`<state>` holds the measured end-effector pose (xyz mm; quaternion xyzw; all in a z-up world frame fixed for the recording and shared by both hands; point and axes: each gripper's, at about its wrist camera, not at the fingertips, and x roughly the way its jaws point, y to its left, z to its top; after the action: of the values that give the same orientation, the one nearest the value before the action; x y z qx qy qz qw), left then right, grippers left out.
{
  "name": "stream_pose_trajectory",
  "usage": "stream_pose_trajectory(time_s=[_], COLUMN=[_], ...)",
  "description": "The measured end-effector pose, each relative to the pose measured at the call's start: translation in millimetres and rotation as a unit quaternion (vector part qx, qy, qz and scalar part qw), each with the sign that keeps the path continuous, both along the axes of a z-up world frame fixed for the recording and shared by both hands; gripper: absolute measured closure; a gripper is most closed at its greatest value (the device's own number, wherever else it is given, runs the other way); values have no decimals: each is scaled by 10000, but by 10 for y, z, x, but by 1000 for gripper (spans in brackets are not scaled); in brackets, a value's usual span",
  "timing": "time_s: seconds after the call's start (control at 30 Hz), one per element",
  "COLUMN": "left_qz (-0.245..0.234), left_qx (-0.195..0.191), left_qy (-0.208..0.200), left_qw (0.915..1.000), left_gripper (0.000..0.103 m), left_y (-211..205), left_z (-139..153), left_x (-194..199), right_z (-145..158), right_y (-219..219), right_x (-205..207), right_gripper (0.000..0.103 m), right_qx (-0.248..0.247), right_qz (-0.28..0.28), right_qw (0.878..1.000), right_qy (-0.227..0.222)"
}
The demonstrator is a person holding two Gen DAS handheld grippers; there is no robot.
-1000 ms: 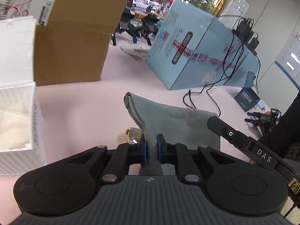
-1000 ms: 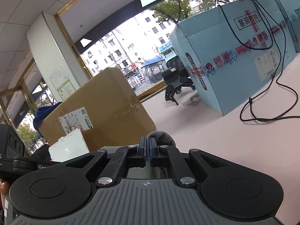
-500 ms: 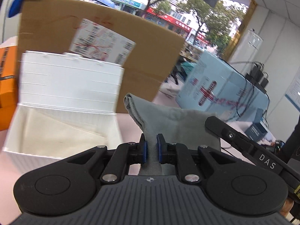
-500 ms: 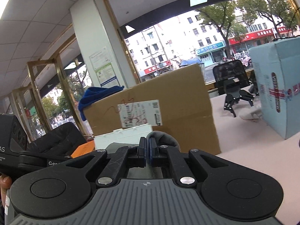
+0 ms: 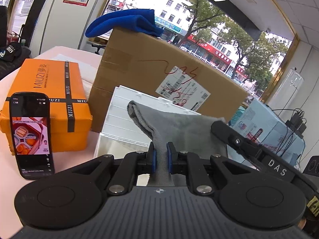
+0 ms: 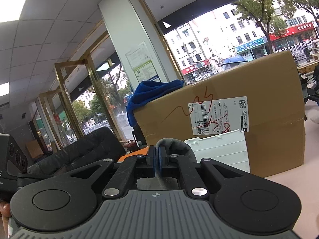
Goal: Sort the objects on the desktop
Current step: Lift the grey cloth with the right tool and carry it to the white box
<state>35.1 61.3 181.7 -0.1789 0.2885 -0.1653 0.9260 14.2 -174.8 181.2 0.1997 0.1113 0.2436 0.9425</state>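
A grey cloth (image 5: 175,125) hangs in the air, stretched between both grippers. My left gripper (image 5: 160,156) is shut on one edge of it. My right gripper (image 6: 157,162) is shut on another edge of the grey cloth (image 6: 175,146), which bunches up over its fingers. In the left wrist view the right gripper's black body crosses at the right, marked DAS. A white open box (image 5: 127,119) stands just beyond the cloth, its lid raised; the white open box (image 6: 221,149) also shows in the right wrist view.
A big cardboard box (image 5: 151,69) stands behind the white box, with a blue cloth (image 5: 127,23) on top. An orange box (image 5: 47,101) sits at the left with a phone (image 5: 31,133) leaning on it. A light-blue carton (image 5: 267,131) with cables is at the right.
Both grippers have risen and swung left with the grey cloth still held. The white box, orange box and phone have come into view; the table surface and blue carton slid off to the right.
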Motion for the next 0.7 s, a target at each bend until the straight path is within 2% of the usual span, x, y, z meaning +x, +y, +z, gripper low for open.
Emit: stream_pose_trajectory(time_s=[0.27, 0.53, 0.7], left_qz=[136, 272, 140], left_qx=[518, 807, 882], left_qy=[320, 716, 1065], left_qw=[9981, 9938, 9903], left_gripper=[93, 93, 93], left_y=[-148, -202, -242], left_z=[-227, -472, -636], left_x=[265, 490, 625], right_z=[-182, -367, -497], right_y=[-132, -108, -99], right_x=[169, 253, 335], right_gripper=[99, 99, 99], right_qx=[25, -119, -251], right_qz=[-93, -201, -314], right_qw=[9991, 9963, 9927], right_qy=[422, 828, 1133])
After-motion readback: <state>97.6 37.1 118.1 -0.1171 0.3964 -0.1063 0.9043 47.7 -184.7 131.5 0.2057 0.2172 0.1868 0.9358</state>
